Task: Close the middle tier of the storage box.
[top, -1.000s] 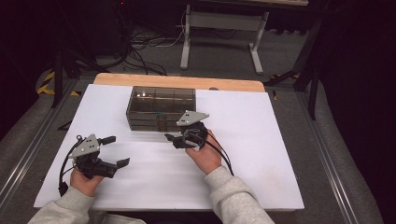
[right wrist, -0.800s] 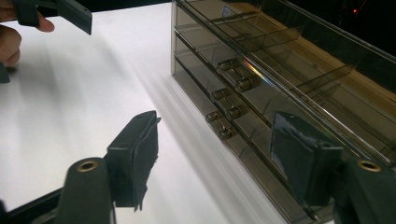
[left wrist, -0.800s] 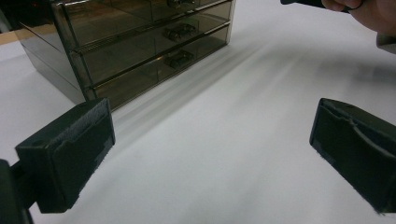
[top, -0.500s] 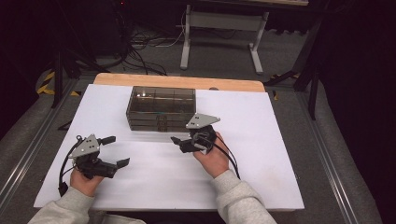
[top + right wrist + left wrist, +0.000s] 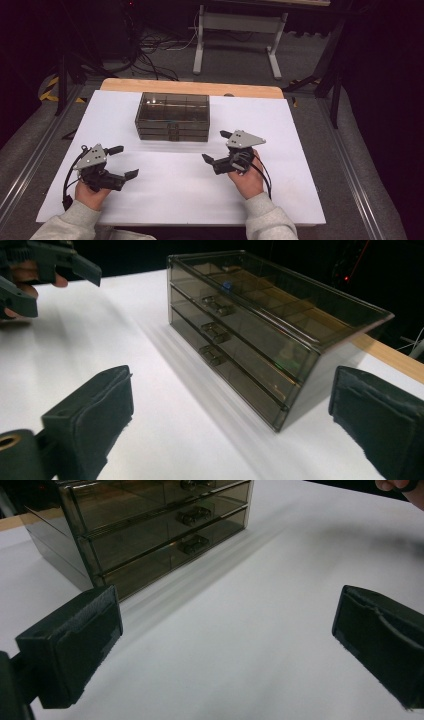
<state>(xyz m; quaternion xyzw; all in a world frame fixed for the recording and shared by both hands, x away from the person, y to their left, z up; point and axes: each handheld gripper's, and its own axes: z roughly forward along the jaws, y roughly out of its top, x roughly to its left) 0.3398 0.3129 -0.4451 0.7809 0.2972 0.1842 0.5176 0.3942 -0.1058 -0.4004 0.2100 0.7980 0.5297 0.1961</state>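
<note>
A smoky see-through box with three drawers (image 5: 172,117) stands at the back middle of the white table (image 5: 300,125), all drawers shut, handles facing me. My left gripper (image 5: 125,161) rests near the front left, open, nothing between its jaws. My right gripper (image 5: 215,146) is held just right of the box's front, open and empty too. The left gripper view looks past its own open jaws (image 5: 227,617) at the box (image 5: 150,530). In the right gripper view, the open jaws (image 5: 232,400) frame the box (image 5: 260,325), with a small blue item (image 5: 226,285) in the top drawer.
A wooden strip (image 5: 190,87) runs along the table's back edge. Metal rails (image 5: 360,190) flank the table on both sides. A white desk frame (image 5: 237,30) and cables (image 5: 150,50) lie on the floor beyond. The left gripper (image 5: 50,270) appears far off in the right gripper view.
My right gripper has drawn away from the box front, moving right and a little toward me. The left gripper has stayed put.
</note>
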